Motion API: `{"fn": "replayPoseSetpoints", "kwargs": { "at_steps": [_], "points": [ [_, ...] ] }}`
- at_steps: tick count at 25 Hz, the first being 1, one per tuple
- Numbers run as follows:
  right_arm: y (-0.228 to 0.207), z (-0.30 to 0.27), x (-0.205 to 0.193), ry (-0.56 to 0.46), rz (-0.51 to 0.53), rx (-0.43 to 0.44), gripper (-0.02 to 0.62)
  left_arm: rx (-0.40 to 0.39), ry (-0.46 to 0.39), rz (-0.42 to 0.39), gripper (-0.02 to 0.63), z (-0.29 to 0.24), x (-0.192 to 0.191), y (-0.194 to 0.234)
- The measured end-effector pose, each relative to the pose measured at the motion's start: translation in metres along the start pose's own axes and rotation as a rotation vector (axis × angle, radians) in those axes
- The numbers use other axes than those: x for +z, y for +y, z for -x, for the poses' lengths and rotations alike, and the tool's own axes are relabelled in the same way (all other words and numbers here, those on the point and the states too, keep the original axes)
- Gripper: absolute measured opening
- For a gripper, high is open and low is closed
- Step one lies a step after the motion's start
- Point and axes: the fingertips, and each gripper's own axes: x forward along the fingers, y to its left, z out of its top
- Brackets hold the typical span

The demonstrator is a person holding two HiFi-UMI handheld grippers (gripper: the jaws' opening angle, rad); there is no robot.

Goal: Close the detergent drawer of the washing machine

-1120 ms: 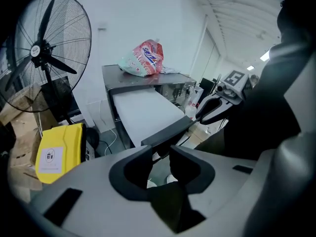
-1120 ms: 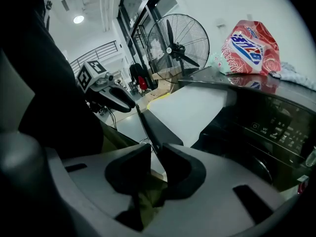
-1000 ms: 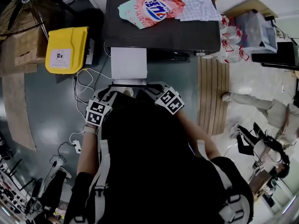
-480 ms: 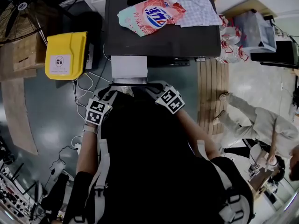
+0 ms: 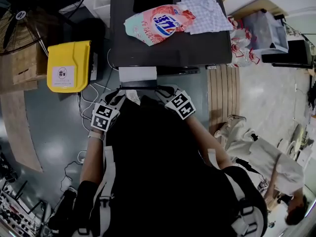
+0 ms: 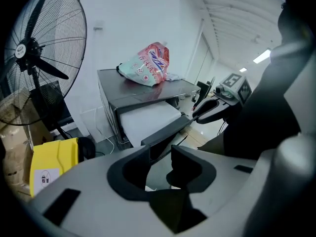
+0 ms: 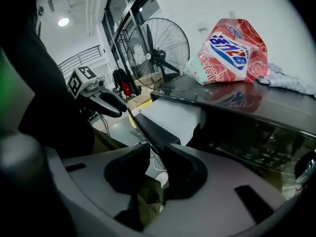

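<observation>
Fingers (image 7: 183, 171) of your right gripper (image 7: 157, 158) are opening, with the dark front edge of the detergent drawer (image 7: 170, 116) at their gap, unclamped. Your left gripper (image 6: 160, 156) is held apart and empty near that front. The drawer juts out of the washing machine (image 5: 168, 48).

The washing machine (image 5: 197, 48) is dark grey to black on top, with a faint gloss. Its detergent drawer (image 5: 137, 74) is white above with a dark grey front. The detergent bag (image 5: 160, 21) is pink-red with mint-green edges and bears a blue band with white letters. At three o'clock of it, the cloth (image 5: 202, 9) is white with a fine blue check. At nine o'clock of the drawer, the bin (image 5: 69, 65) is bright yellow with a white label. The fan (image 5: 19, 14) is black, the floor (image 5: 49, 137) grey-blue, the slatted mat (image 5: 224, 102) pale wood
</observation>
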Motion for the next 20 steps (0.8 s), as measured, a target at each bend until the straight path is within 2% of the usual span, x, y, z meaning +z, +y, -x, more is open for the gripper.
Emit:
{"fn": "replayPoseSetpoints", "kwargs": {
  "at_steps": [20],
  "points": [
    [-0.035,-0.007,0.034,-0.053,-0.1,-0.195,0.105,-0.105,-0.024,-0.087,0.123,-0.01,0.03,0.027]
  ]
}}
